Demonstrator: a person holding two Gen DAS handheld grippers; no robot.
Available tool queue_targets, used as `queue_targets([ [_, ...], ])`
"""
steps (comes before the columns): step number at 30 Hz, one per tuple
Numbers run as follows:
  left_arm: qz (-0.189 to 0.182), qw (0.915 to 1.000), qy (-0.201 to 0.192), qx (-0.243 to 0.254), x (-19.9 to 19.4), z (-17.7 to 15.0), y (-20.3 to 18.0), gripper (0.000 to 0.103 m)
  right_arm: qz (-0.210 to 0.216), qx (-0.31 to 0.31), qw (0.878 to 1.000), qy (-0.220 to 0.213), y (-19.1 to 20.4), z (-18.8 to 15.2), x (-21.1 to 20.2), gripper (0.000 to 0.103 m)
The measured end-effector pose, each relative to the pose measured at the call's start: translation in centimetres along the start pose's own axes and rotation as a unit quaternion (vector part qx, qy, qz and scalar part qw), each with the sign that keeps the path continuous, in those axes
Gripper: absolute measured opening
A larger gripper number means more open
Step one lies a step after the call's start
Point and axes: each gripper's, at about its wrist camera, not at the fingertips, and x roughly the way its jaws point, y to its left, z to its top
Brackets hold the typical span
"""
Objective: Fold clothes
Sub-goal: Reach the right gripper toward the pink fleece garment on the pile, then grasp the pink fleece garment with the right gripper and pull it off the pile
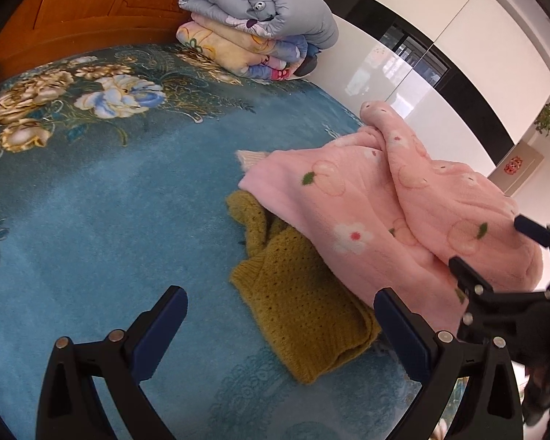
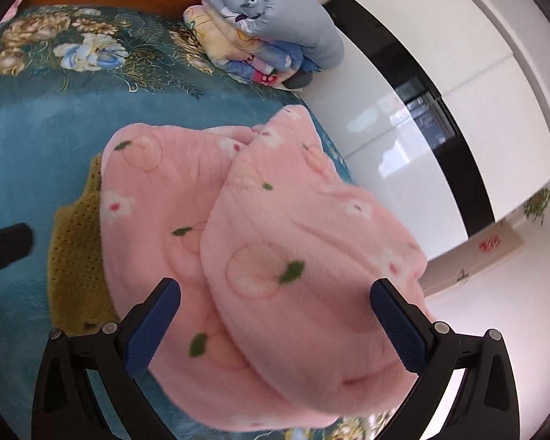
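A pink fleece garment with flower and apple prints lies bunched near the bed's right edge, on top of a mustard-yellow knit sweater. My left gripper is open and empty, low over the sweater. My right gripper is open, its fingers spread either side of the pink garment, gripping nothing. The right gripper also shows in the left wrist view at the garment's right end. The sweater sticks out to the left under the pink one.
The bed has a teal floral cover. Folded quilts are stacked at the wooden headboard. A white wardrobe with black trim stands past the bed's right edge.
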Motion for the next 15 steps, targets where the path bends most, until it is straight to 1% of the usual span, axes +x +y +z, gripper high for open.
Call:
queue_targets([
  [2,0.006,0.9999,-0.003,-0.009,-0.6,-0.1,0.6,0.103,-0.014,-0.017,1.0,0.012,-0.2,0.3,1.2,0.102],
  [3,0.01,0.9999,-0.003,-0.014,-1.0,-0.1,0.9,0.103,-0.013,-0.021,0.999,0.023,-0.5,0.4,1.8,0.094],
  [4,0.013,0.9998,-0.003,-0.018,-1.3,-0.2,1.1,0.103,-0.011,-0.02,0.999,0.033,-0.9,0.4,2.3,0.077],
  [5,0.016,0.9996,-0.003,-0.022,-1.6,-0.2,1.3,0.103,-0.012,-0.015,0.999,0.039,-1.4,0.4,2.5,0.066],
  [6,0.019,0.9995,-0.003,-0.025,-1.9,-0.3,1.5,0.103,-0.011,-0.003,0.999,0.04,-2.1,0.4,2.4,0.046],
  [7,0.021,0.9994,-0.001,-0.027,-2.2,-0.3,1.6,0.103,-0.005,0.017,0.999,0.035,-3.0,0.4,2.0,0.032],
  [8,0.021,0.9993,0.001,-0.029,-2.4,-0.3,1.6,0.103,0.003,0.041,0.999,0.029,-4.1,0.4,1.4,0.025],
  [9,0.022,0.9993,0.002,-0.031,-2.7,-0.3,1.6,0.103,0.009,0.065,0.998,0.023,-5.3,0.4,0.7,0.014],
  [12,0.021,0.9991,0.006,-0.036,-3.4,-0.3,1.6,0.103,0.005,0.112,0.994,-0.011,-8.3,0.0,-2.2,0.011],
  [15,0.019,0.9992,0.011,-0.034,-4.1,-0.5,1.3,0.103,-0.007,0.151,0.987,-0.059,-11.6,-1.0,-6.9,0.01],
])
